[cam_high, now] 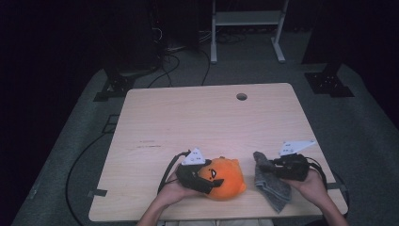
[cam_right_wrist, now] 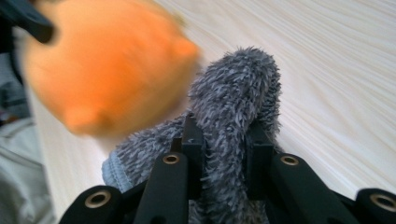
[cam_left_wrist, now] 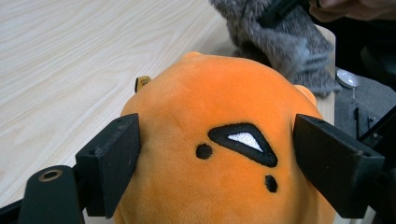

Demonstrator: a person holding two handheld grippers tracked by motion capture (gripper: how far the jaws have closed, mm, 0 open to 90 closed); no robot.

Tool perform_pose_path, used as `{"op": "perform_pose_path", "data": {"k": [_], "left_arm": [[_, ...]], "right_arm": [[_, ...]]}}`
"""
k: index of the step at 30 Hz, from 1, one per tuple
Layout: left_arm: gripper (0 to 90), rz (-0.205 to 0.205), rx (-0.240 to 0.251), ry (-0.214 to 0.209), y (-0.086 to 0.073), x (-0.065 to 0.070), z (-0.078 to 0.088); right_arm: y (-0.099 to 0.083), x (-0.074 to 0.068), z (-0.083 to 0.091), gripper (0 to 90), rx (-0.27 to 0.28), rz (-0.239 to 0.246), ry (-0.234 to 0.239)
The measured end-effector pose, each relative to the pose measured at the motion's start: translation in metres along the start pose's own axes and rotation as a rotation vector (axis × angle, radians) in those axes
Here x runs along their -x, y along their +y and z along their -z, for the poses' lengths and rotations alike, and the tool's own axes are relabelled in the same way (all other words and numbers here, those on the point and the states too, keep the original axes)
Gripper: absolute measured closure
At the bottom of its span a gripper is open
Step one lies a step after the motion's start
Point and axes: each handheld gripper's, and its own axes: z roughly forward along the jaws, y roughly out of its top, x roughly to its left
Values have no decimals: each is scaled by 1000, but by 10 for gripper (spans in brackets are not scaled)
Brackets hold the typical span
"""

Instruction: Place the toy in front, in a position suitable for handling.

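from the high view i see the wooden table [cam_high: 207,122] with both of my grippers at its near edge. the left gripper [cam_high: 207,181] lies at the near side of the orange plush toy [cam_high: 225,178], with its jaws reaching onto the toy, and the right gripper [cam_high: 269,165] sits on the grey fuzzy cloth [cam_high: 273,186], which hangs partly over the near edge. toy and cloth lie just beside each other. a round cable hole [cam_high: 241,96] is cut near the far edge.

the left gripper view adds what the high view cannot resolve: the 2 jaws of the left gripper [cam_left_wrist: 217,154] stand on either side of the orange plush toy [cam_left_wrist: 219,135]; the left jaw meets the plush, and a thin gap shows at the right jaw. i read the grip as released, with the toy between the jaws. stitched black marks show on the toy, 1 triangular with a white centre, plus 2 small dots. a small yellow-brown tab [cam_left_wrist: 142,83] shows past the toy. the grey fuzzy cloth [cam_left_wrist: 285,42] lies beyond.

the right gripper view shows the right gripper [cam_right_wrist: 224,154] clenched on a raised fold of the grey fuzzy cloth [cam_right_wrist: 233,93]. the orange plush toy [cam_right_wrist: 107,65] appears blurred at upper left.

i can read no brand, label or writing in any view.
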Motion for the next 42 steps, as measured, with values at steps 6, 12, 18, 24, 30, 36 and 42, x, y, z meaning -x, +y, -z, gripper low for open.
{"op": "perform_pose_path", "data": {"k": [6, 12, 18, 24, 30, 36, 42], "left_arm": [[178, -37, -3, -8, 0, 4, -1], [176, -53, 7, -13, 0, 5, 0], [175, -72, 3, -6, 1, 7, 1], [170, -95, 1, 0, 2, 9, 3], [167, -89, 5, -2, 1, 7, 3], [151, -80, 11, -5, 5, 6, 6], [150, -92, 57, -14, 17, 6, 4]], "right_arm": [[-22, 19, 22, 719, 25, -50, -70], [-28, 25, 15, 681, -34, -49, -97], [-26, 29, 11, 610, -20, -63, -93], [-22, 32, 2, 499, -2, -71, -72], [-20, 34, -1, 466, 17, -77, -75], [-19, 34, 6, 440, 55, -87, -87], [-18, 30, 21, 429, 126, -82, -71]]}}
